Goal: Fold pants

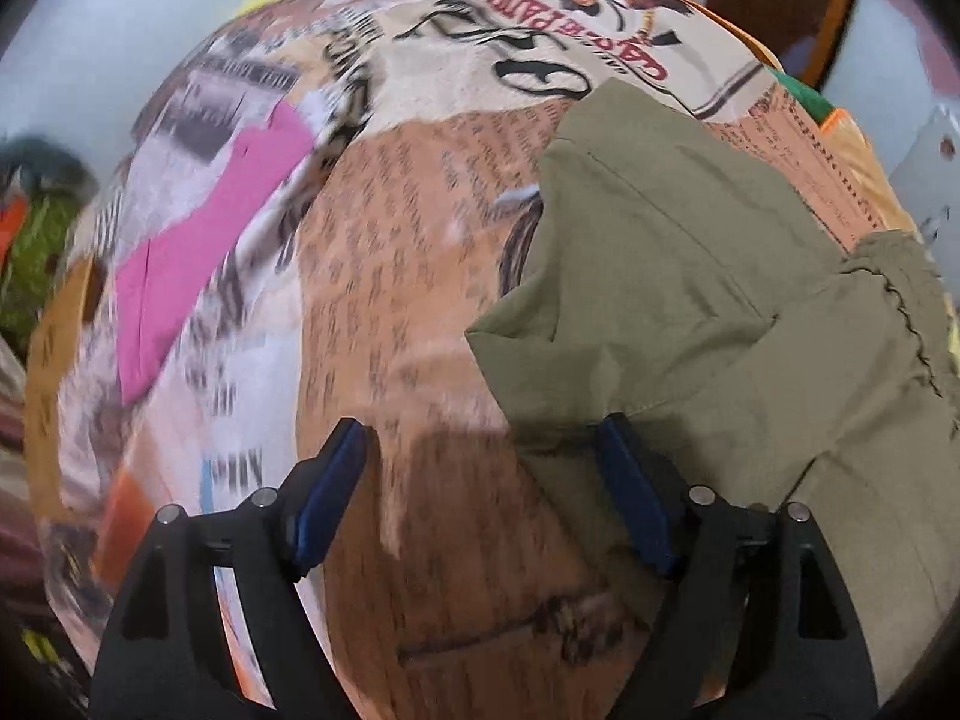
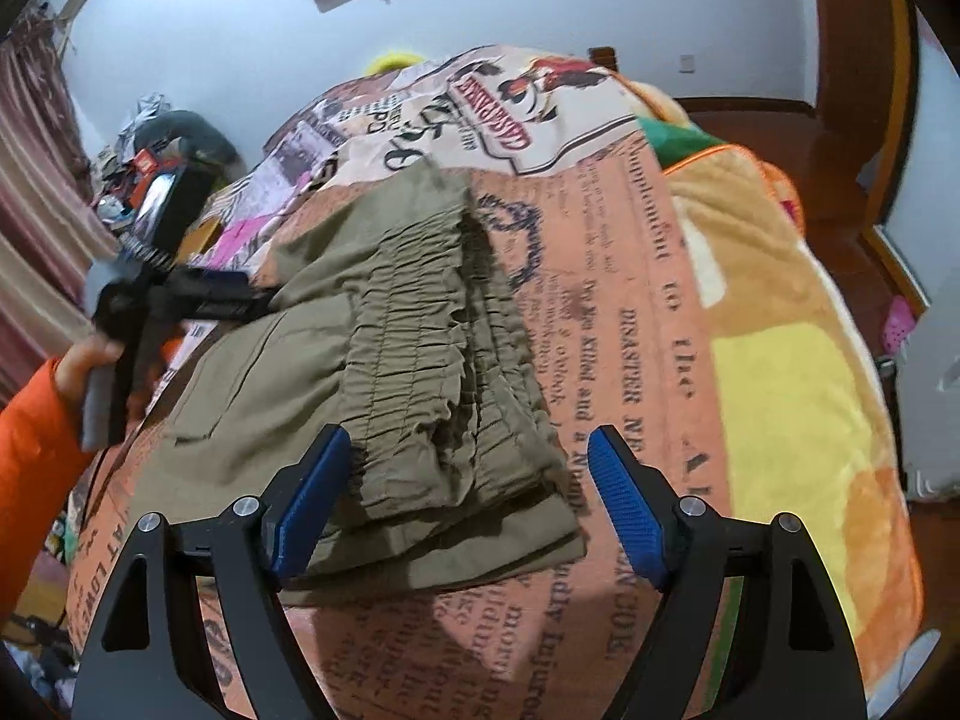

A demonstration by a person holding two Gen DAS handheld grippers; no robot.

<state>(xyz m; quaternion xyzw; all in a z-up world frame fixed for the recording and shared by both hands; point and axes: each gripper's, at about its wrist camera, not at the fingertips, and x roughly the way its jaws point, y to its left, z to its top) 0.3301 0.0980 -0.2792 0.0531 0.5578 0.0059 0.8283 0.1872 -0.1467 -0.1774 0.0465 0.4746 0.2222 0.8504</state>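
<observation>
Olive-green pants (image 2: pixel 396 372) lie folded on a bed covered with a newspaper-print sheet (image 2: pixel 630 312), the gathered elastic waistband uppermost. My right gripper (image 2: pixel 468 480) is open and empty, its blue pads hovering over the near end of the waistband. My left gripper (image 1: pixel 480 468) is open and empty above the sheet, its right finger over the left edge of the pants (image 1: pixel 690 312). The left gripper also shows in the right wrist view (image 2: pixel 240 297), at the pants' left side, held by a hand in an orange sleeve.
A yellow and orange fleece blanket (image 2: pixel 780 360) lies on the bed's right side. Clutter and a black box (image 2: pixel 174 204) stand at the far left by a curtain. A wooden door frame (image 2: pixel 894 120) is at the right. A pink patch (image 1: pixel 198 264) is printed on the sheet.
</observation>
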